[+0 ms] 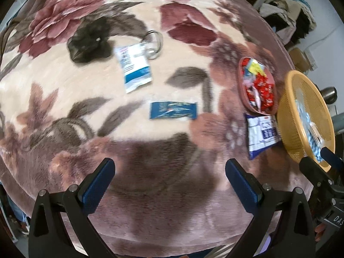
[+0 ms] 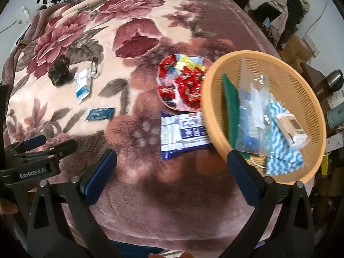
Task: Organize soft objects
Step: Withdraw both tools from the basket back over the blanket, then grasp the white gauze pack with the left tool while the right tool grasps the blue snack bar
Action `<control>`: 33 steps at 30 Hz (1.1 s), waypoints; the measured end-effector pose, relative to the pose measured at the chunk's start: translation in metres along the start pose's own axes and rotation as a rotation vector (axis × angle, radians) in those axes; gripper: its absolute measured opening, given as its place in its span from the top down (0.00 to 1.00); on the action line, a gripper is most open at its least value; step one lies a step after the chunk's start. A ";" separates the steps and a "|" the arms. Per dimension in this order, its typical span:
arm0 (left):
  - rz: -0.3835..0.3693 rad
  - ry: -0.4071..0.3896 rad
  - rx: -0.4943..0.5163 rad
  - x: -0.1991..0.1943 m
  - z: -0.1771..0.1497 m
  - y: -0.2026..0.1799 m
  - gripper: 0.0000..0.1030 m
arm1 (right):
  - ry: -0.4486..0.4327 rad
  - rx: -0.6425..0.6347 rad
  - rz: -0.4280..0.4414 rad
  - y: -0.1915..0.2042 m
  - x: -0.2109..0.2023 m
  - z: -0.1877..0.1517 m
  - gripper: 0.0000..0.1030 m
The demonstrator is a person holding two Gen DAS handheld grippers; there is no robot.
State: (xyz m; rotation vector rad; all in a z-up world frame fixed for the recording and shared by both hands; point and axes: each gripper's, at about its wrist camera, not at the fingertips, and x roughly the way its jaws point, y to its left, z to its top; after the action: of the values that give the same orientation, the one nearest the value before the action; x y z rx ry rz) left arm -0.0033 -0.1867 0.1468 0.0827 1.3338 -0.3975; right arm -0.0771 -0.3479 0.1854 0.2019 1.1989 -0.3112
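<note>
On a floral blanket (image 1: pixel 64 86) lie a black soft bundle (image 1: pixel 88 43) (image 2: pixel 59 72), a white-blue packet (image 1: pixel 134 68) (image 2: pixel 82 86), a small blue packet (image 1: pixel 173 110) (image 2: pixel 100 114) and a wipes pack (image 1: pixel 261 135) (image 2: pixel 185 133). An orange mesh basket (image 1: pixel 281 107) (image 2: pixel 247 53) at the right holds a green sponge (image 2: pixel 231 111), clear bags (image 2: pixel 251 111), a blue-white cloth (image 2: pixel 283 150) and a small box (image 2: pixel 292 129). My left gripper (image 1: pixel 172 182) (image 2: pixel 43 148) hovers open, short of the blue packet. My right gripper (image 2: pixel 171 161) (image 1: pixel 322 161) is open beside the basket's near rim, holding nothing.
A pink tray (image 1: pixel 239 75) (image 2: pixel 172 107) of red candy wrappers sits between the wipes pack and the far blanket. A metal ring (image 1: pixel 153 43) (image 2: pixel 94 65) lies by the white-blue packet. Piled clothes (image 2: pixel 279 0) and boxes stand past the bed's right edge.
</note>
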 end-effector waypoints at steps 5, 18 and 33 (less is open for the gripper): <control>0.003 0.009 -0.047 0.006 0.003 0.029 0.00 | 0.016 -0.029 0.025 0.022 0.011 0.005 0.00; 0.033 0.030 -0.138 0.024 0.014 0.093 0.00 | 0.065 -0.112 0.077 0.078 0.044 0.021 0.00; 0.030 0.079 -0.173 0.054 0.021 0.119 0.00 | 0.131 -0.117 0.089 0.090 0.079 0.023 0.00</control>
State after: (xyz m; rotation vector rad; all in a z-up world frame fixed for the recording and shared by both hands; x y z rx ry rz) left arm 0.0646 -0.0943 0.0802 -0.0255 1.4375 -0.2543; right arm 0.0000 -0.2808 0.1183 0.1748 1.3291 -0.1510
